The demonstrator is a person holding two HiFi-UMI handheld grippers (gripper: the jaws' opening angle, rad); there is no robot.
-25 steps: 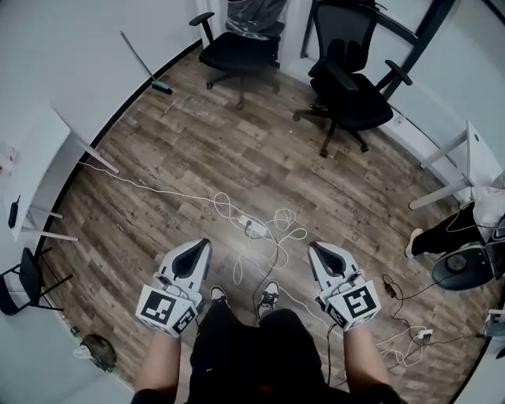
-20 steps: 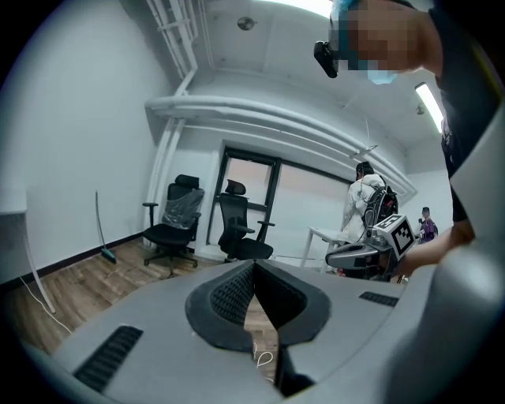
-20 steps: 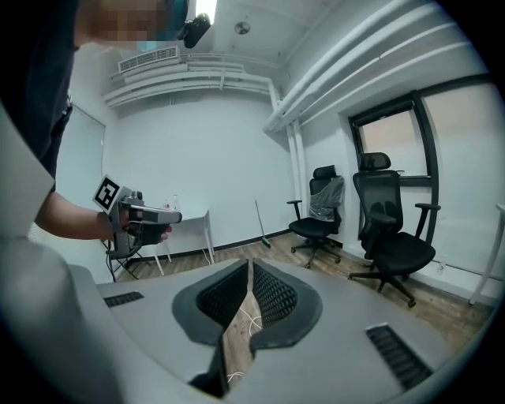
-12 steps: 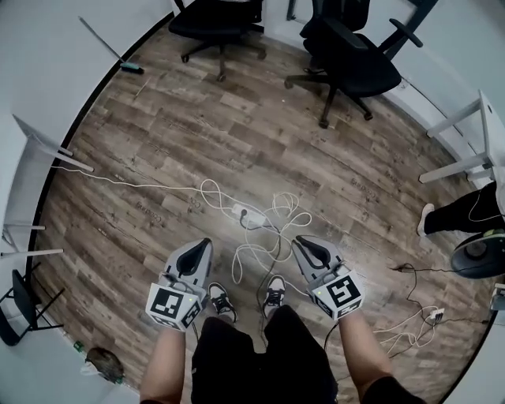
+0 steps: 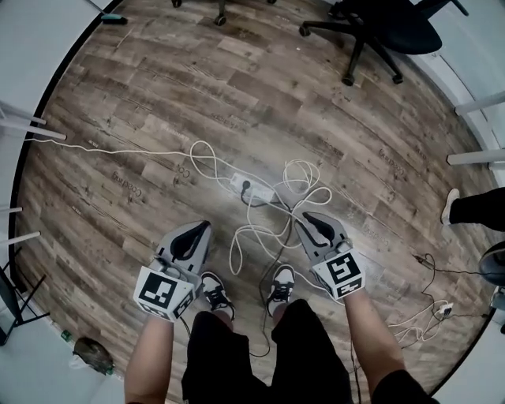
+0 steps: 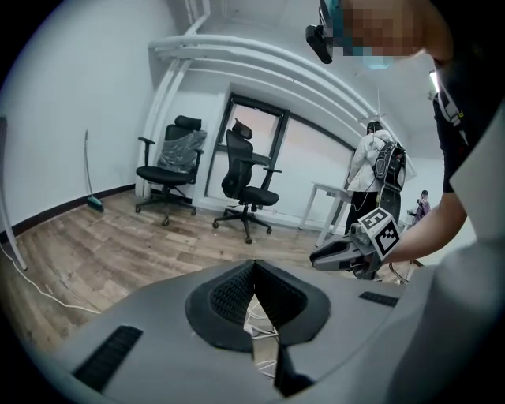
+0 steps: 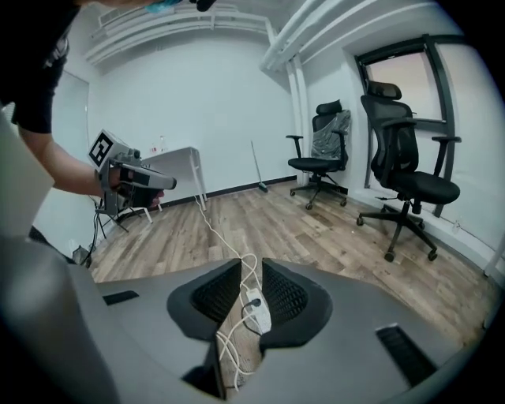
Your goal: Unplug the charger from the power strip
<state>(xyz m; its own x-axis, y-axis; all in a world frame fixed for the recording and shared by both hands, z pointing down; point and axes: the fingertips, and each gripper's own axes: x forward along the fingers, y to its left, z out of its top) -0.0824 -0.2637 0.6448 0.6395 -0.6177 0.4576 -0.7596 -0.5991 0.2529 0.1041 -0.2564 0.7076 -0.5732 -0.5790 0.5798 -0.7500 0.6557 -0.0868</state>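
A white power strip (image 5: 254,188) lies on the wood floor among loops of white cable (image 5: 300,183). A dark charger plug (image 5: 245,186) sits in its left end. My left gripper (image 5: 199,228) hangs short of the strip on the left, jaws shut with nothing in them (image 6: 252,267). My right gripper (image 5: 310,220) hangs on the right of the cable tangle. Its jaws have just been opening and now stand slightly open (image 7: 251,265). Nothing is between them; the strip (image 7: 259,311) shows on the floor through the gap.
A black office chair (image 5: 387,24) stands at the far right and white desk legs (image 5: 24,120) at the left. Another person's shoe (image 5: 452,207) is at the right edge, with a second strip and cables (image 5: 442,309) near it. My own shoes (image 5: 213,290) are just below the grippers.
Both grippers and the head camera have sunk toward the floor, so the strip looks larger. The right jaws have parted a little; the left stay shut.
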